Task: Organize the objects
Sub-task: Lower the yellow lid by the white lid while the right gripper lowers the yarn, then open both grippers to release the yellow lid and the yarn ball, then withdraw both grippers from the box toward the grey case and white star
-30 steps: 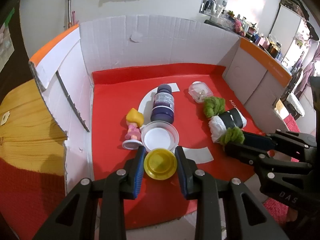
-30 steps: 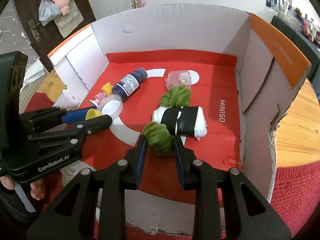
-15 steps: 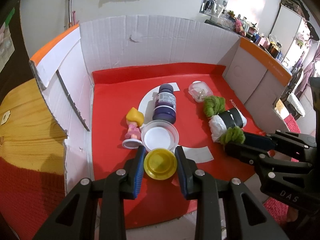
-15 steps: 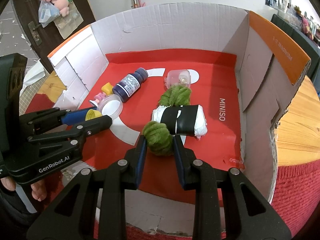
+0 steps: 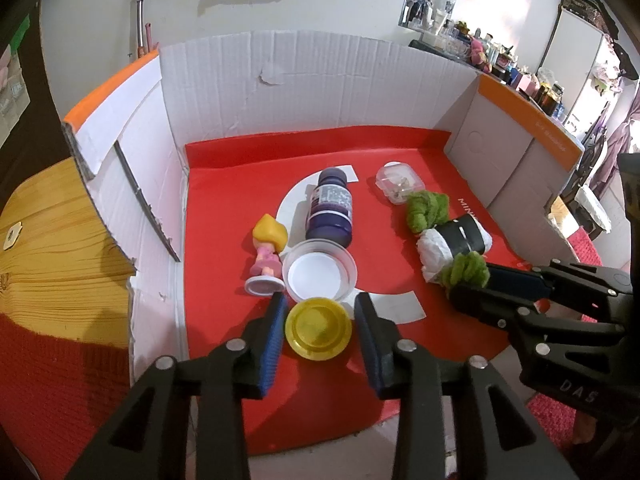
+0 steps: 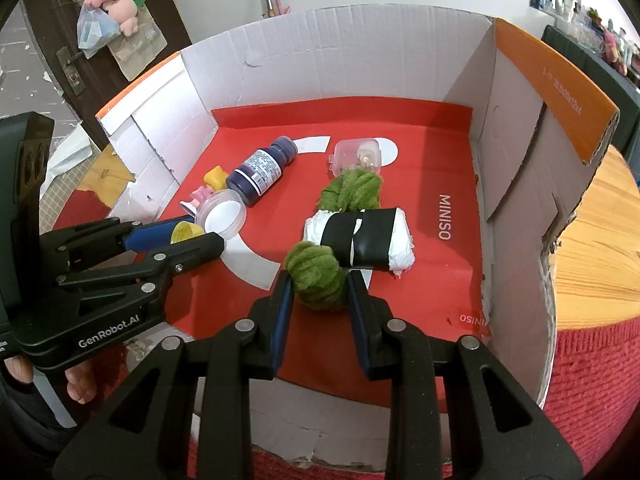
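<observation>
Both grippers tilt steeply down into the cardboard box (image 5: 320, 80). The left gripper (image 5: 319, 312) has just eased apart around the yellow cap (image 5: 319, 330) (pads clear of it); the right gripper (image 6: 318, 286) pinches the green yarn ball (image 6: 318, 276) beside the white bundle (image 6: 360, 238).

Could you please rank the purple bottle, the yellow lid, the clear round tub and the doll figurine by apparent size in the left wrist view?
1. purple bottle
2. clear round tub and yellow lid: alike, and the lid lies nearer the camera
3. doll figurine
</observation>
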Demonstrator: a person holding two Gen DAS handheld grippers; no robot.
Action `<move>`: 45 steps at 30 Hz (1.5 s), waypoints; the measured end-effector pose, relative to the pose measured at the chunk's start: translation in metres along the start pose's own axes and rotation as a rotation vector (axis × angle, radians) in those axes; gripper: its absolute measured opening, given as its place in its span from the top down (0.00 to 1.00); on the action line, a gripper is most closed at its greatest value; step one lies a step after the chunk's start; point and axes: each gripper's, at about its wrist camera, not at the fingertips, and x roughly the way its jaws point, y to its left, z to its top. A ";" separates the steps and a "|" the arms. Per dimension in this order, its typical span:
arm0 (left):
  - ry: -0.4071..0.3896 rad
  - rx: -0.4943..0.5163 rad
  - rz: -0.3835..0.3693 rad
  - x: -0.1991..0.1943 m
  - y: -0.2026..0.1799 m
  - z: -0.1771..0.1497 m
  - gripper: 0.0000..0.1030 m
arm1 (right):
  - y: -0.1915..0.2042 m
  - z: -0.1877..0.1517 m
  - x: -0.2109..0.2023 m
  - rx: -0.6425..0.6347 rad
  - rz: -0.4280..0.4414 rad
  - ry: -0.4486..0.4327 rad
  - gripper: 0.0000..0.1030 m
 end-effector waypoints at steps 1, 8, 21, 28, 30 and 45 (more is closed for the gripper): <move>0.000 0.001 0.001 -0.001 0.000 0.000 0.63 | 0.001 0.000 0.000 -0.002 0.000 -0.001 0.74; -0.006 0.000 0.004 -0.006 -0.002 -0.002 0.58 | 0.003 -0.004 -0.004 -0.010 0.001 -0.005 0.67; -0.036 -0.002 0.018 -0.025 -0.006 -0.008 0.49 | 0.014 -0.011 -0.023 -0.022 0.002 -0.043 0.45; -0.060 0.001 0.024 -0.038 -0.009 -0.012 0.42 | 0.017 -0.015 -0.036 -0.023 0.001 -0.059 0.43; -0.067 0.000 0.025 -0.041 -0.010 -0.013 0.39 | 0.019 -0.016 -0.040 -0.025 -0.002 -0.066 0.39; -0.126 -0.016 0.036 -0.072 -0.012 -0.025 0.23 | 0.035 -0.030 -0.071 -0.038 -0.013 -0.116 0.24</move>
